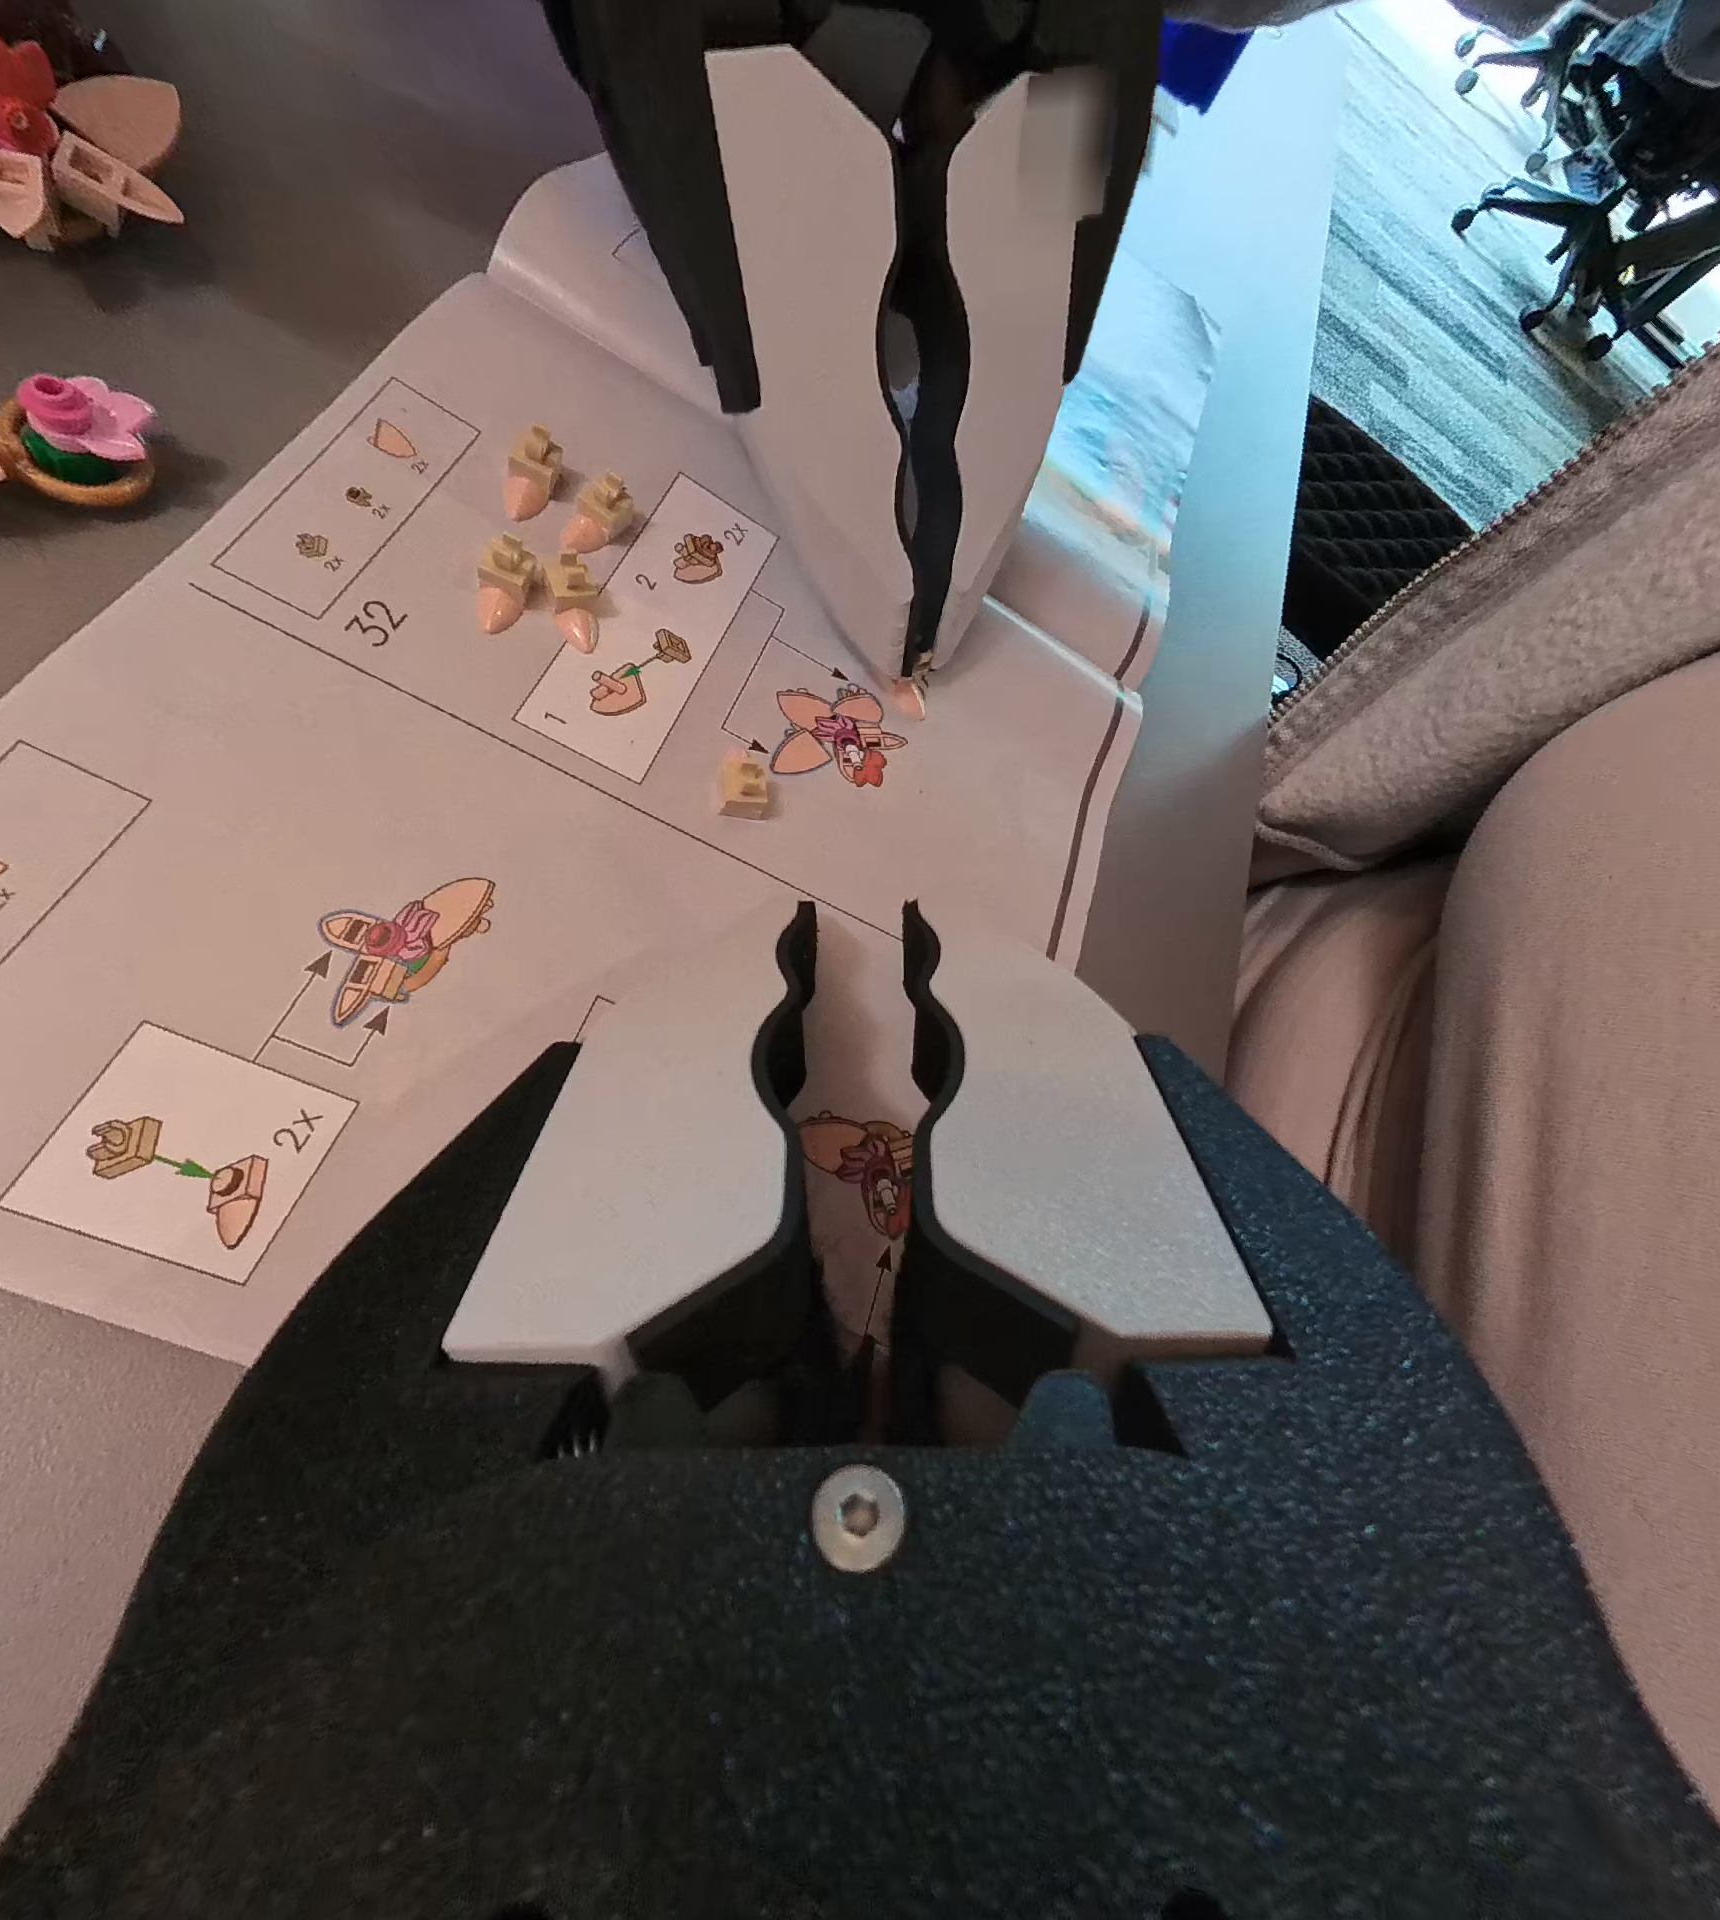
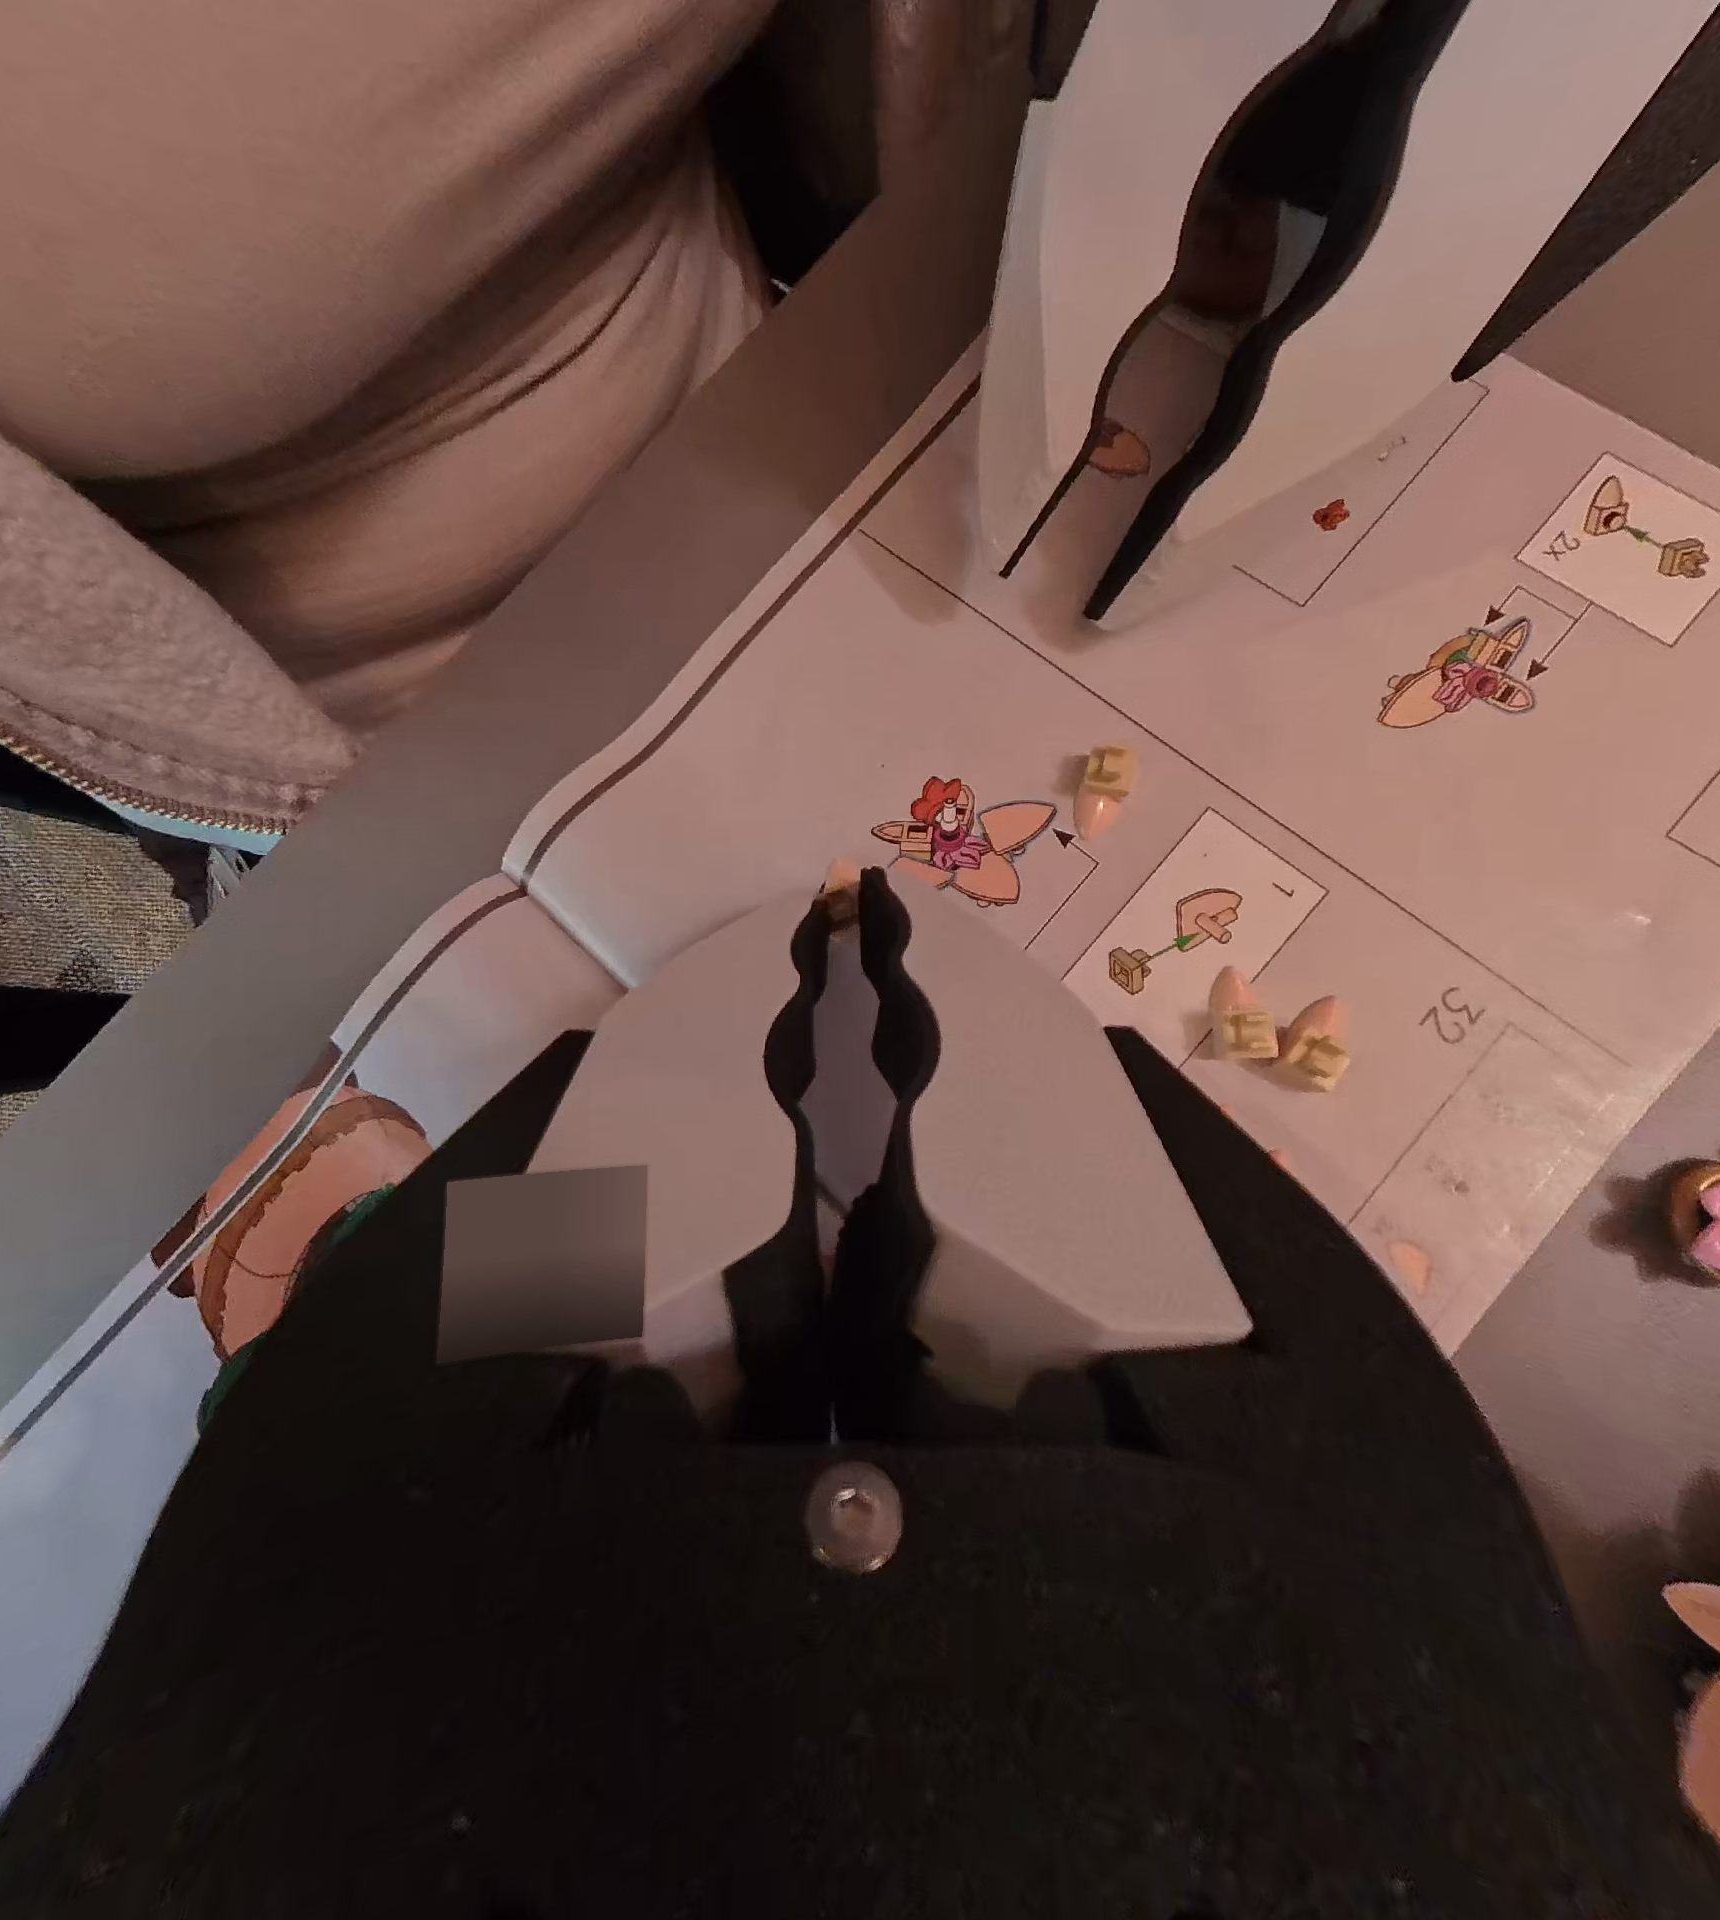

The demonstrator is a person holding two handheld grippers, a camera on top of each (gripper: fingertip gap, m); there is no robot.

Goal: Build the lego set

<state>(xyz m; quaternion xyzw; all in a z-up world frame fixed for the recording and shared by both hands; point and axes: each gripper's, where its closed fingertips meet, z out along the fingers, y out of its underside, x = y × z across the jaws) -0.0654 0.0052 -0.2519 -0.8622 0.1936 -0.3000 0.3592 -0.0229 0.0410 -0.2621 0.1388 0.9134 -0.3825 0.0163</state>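
**A:** Right wrist view first: right gripper (image 2: 843, 902) has its jaws nearly closed, the fingertips (image 2: 877, 894) pinching a small petal piece (image 2: 840, 883), pink tip with a tan clip block on it. It is held low over the open instruction booklet (image 2: 939, 717), just beside the printed flower drawing.

**B:** And the left?

**A:** Left gripper (image 1: 857, 920) hangs above the near page, jaws parted a little, nothing between them. Only printed paper shows through the gap.

**B:** Loose parts nearby?

**A:** One single petal piece (image 1: 744, 788) lies on the page between the two grippers, near the left one. A cluster of four like it (image 1: 549, 535) sits farther up the page. Off the booklet, on the grey table (image 1: 316, 208): a pink flower on a tan ring (image 1: 82, 431), and a larger petal assembly with a red flower (image 1: 14, 135).

**B:** Stage, by your reading?

**A:** Looks like a sub-part in hand. I can't tell whether it is lifted clear or touching the paper.
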